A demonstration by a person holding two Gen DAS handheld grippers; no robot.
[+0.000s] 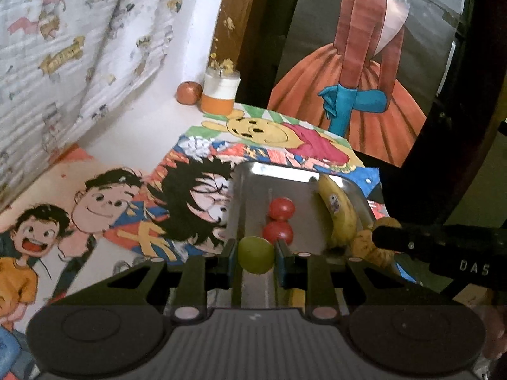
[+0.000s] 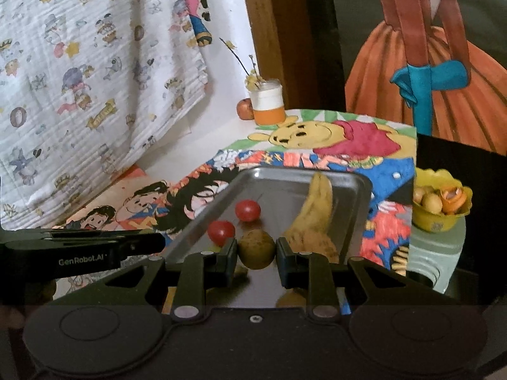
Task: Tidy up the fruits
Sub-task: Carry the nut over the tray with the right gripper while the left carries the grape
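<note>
A steel tray [image 1: 253, 190] [image 2: 285, 183] lies on a cartoon-printed cloth. In it are two red tomatoes [image 1: 281, 208] [image 1: 278, 232] [image 2: 247, 210] [image 2: 221, 231] and a banana [image 1: 339, 212] [image 2: 313, 212]. My left gripper [image 1: 256, 255] is shut on a green round fruit [image 1: 256, 255] over the tray's near left edge. My right gripper [image 2: 256, 250] is shut on a brownish-yellow round fruit [image 2: 256, 250] over the tray's near end. The right gripper's body [image 1: 443, 247] shows at the right of the left wrist view, the left gripper's body [image 2: 79, 250] at the left of the right wrist view.
A white and orange jar [image 1: 220, 93] [image 2: 268, 104] with dried flowers and a brown round fruit [image 1: 189, 92] [image 2: 245, 109] stand at the back by the wall. A yellow bowl [image 2: 440, 202] of small fruits and peel sits right of the cloth. A painted panel [image 1: 364, 63] leans behind.
</note>
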